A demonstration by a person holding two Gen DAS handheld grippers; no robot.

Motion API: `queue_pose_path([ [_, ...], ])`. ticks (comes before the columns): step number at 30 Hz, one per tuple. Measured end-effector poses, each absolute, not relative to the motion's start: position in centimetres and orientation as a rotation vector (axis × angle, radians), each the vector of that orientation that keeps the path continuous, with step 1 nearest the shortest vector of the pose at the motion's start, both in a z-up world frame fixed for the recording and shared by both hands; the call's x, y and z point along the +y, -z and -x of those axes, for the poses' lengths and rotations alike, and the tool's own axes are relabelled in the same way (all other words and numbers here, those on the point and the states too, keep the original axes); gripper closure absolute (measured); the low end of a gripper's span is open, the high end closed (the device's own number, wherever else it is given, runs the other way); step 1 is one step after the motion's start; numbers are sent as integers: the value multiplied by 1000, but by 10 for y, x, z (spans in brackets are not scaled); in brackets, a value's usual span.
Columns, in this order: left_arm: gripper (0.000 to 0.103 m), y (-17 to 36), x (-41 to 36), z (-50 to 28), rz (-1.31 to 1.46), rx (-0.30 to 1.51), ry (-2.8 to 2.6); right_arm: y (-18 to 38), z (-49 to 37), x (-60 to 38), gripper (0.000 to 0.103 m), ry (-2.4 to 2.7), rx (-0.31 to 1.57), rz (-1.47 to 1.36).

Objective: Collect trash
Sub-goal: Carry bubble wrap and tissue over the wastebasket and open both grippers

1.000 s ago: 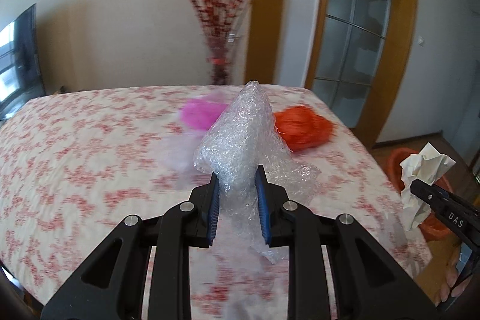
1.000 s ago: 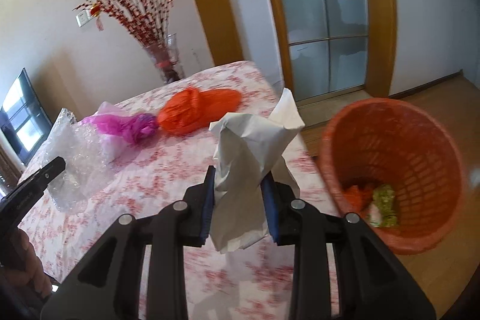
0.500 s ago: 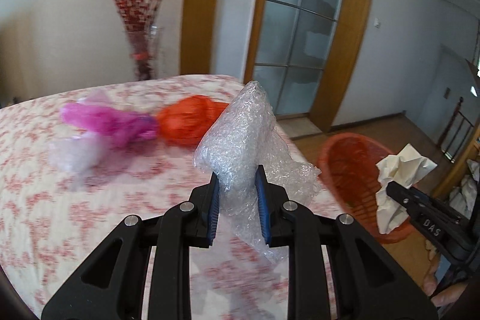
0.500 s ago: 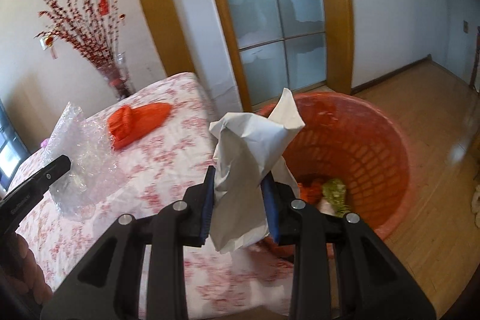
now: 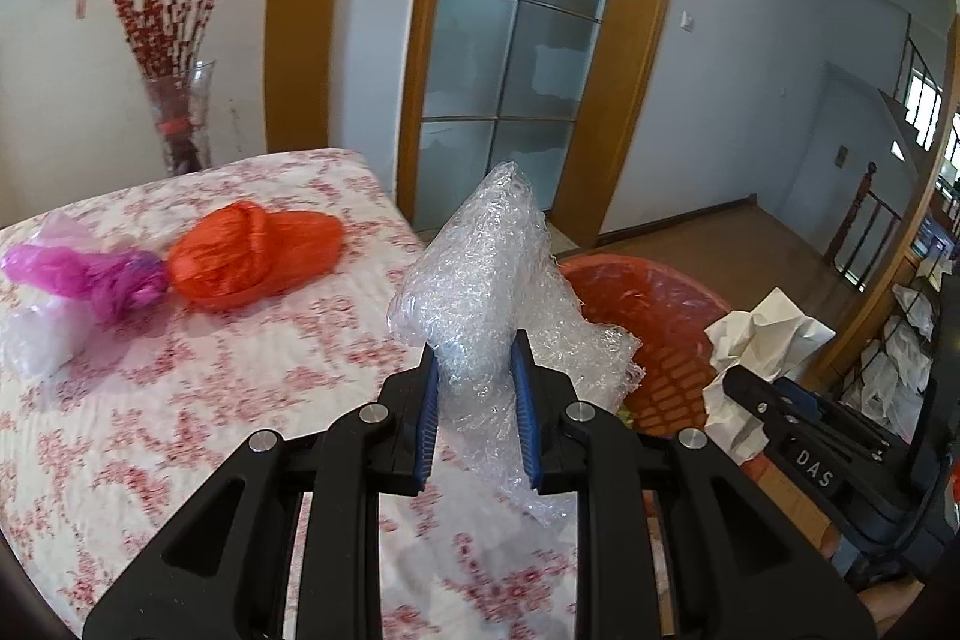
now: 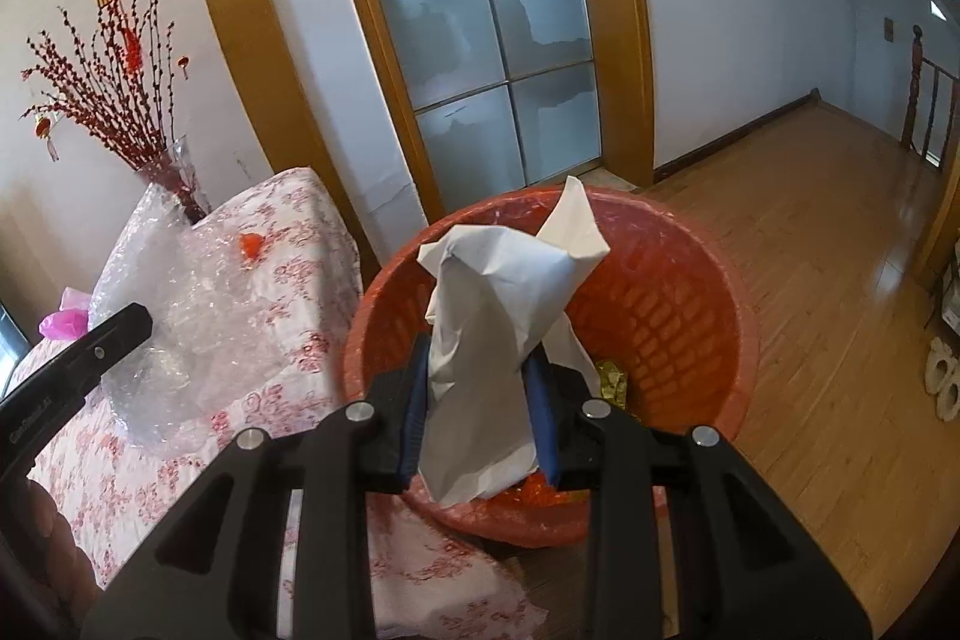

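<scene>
My left gripper [image 5: 475,370] is shut on a clear wad of bubble wrap [image 5: 486,280], held over the table's right edge beside the orange basket [image 5: 654,304]. The right gripper [image 6: 480,376] is shut on a crumpled white paper [image 6: 504,292], which hangs above the mouth of the orange basket [image 6: 678,304]. In the left wrist view the white paper [image 5: 765,334] shows at the right in the other gripper. Scraps of trash [image 6: 612,382] lie in the basket's bottom. On the table lie an orange plastic bag [image 5: 252,256], a magenta bag [image 5: 84,274] and a pale bag [image 5: 42,334].
The table with a red-flowered white cloth [image 5: 180,400] fills the left. A glass vase of red branches [image 5: 174,124] stands at its far edge against the wall. A frosted glass door [image 6: 480,40] is behind the basket. Wooden floor [image 6: 840,250] spreads to the right.
Both grippers swung right, off the table toward the basket, each keeping its load. The paper now hangs over the basket's opening; the bubble wrap has come to the table's right edge.
</scene>
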State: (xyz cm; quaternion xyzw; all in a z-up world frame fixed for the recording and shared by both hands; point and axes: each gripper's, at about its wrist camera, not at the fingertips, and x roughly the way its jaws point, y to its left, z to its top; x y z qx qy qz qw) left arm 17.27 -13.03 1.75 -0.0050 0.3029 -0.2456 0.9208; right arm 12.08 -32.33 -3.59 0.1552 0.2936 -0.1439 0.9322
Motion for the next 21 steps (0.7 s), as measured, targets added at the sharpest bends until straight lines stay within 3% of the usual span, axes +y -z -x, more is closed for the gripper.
queue_pose_path([
  [21,81,-2,-191,-194,12,686,601,48,-130,-359,72,332,594,-374],
])
